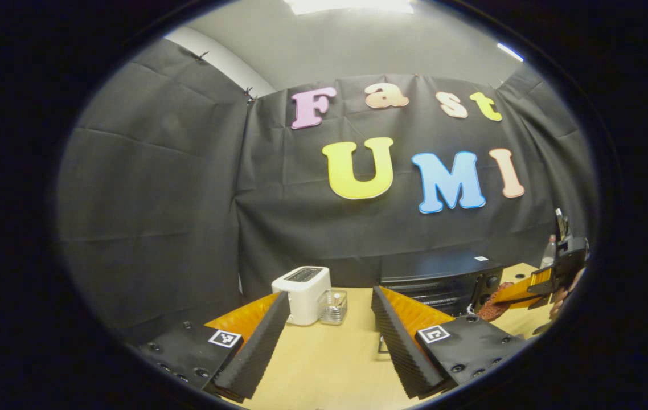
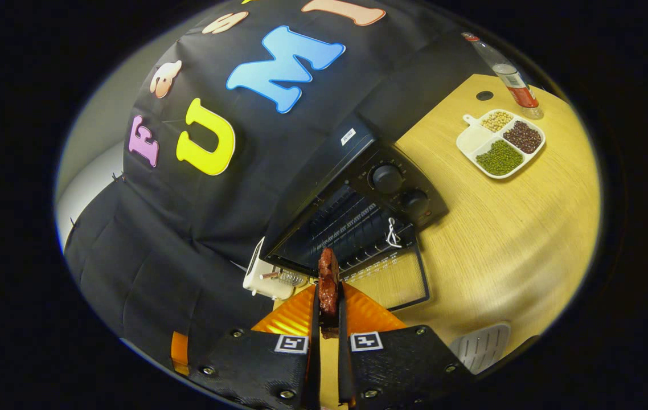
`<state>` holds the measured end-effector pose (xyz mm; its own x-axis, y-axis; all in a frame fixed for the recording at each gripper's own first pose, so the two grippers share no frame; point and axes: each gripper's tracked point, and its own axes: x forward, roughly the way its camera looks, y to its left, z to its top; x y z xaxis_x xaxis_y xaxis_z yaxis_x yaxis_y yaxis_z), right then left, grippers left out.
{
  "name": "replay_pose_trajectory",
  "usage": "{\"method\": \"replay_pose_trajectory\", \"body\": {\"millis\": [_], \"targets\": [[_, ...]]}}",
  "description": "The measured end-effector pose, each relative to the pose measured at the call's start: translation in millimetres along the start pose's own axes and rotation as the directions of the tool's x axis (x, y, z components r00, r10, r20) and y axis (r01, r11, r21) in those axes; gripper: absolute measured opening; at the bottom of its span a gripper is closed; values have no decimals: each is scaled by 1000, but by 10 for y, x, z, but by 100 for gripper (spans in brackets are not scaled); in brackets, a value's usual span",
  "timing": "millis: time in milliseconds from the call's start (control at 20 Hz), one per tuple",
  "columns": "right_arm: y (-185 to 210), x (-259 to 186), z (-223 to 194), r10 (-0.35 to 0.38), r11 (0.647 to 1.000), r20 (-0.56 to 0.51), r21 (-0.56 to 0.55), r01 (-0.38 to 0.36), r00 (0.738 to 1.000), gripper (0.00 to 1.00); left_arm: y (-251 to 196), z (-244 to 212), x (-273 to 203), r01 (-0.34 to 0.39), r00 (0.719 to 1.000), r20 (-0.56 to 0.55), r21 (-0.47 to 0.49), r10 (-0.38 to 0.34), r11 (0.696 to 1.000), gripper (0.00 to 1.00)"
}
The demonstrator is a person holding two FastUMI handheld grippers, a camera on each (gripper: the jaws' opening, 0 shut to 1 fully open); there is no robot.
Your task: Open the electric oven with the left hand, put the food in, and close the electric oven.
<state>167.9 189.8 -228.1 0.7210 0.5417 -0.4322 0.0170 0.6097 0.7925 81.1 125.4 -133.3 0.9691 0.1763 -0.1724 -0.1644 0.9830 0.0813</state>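
Note:
The black electric oven (image 2: 358, 171) stands open on the wooden table, its glass door (image 2: 398, 282) folded down flat and the wire rack (image 2: 352, 225) showing inside. My right gripper (image 2: 328, 302) is shut on a reddish-brown piece of food (image 2: 328, 279), held upright just in front of the oven mouth, above the door. In the left gripper view my left gripper (image 1: 329, 296) is open and holds nothing, back from the oven (image 1: 438, 267), which lies ahead to its right. The right gripper (image 1: 552, 282) with the food (image 1: 493, 308) appears at the oven's right side.
A white toaster (image 1: 303, 293) and a small clear holder (image 1: 333, 307) stand left of the oven. A divided white dish of beans (image 2: 500, 142) and a bottle (image 2: 503, 68) sit on the table (image 2: 517, 245) beyond the oven's knobs (image 2: 386, 177). A white slotted object (image 2: 480, 344) lies near the right gripper.

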Motion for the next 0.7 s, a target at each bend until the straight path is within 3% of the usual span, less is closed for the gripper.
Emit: {"method": "replay_pose_trajectory", "body": {"millis": [350,700], "targets": [[180,634,44,21,997,82,-71,-15,996,12,285,-130,191,-29,999,-30,8,29,1000,97],[222,1237,113,31,998,139,-63,-23,990,12,518,-227,238,-55,996,-63,33,57,998,97]]}}
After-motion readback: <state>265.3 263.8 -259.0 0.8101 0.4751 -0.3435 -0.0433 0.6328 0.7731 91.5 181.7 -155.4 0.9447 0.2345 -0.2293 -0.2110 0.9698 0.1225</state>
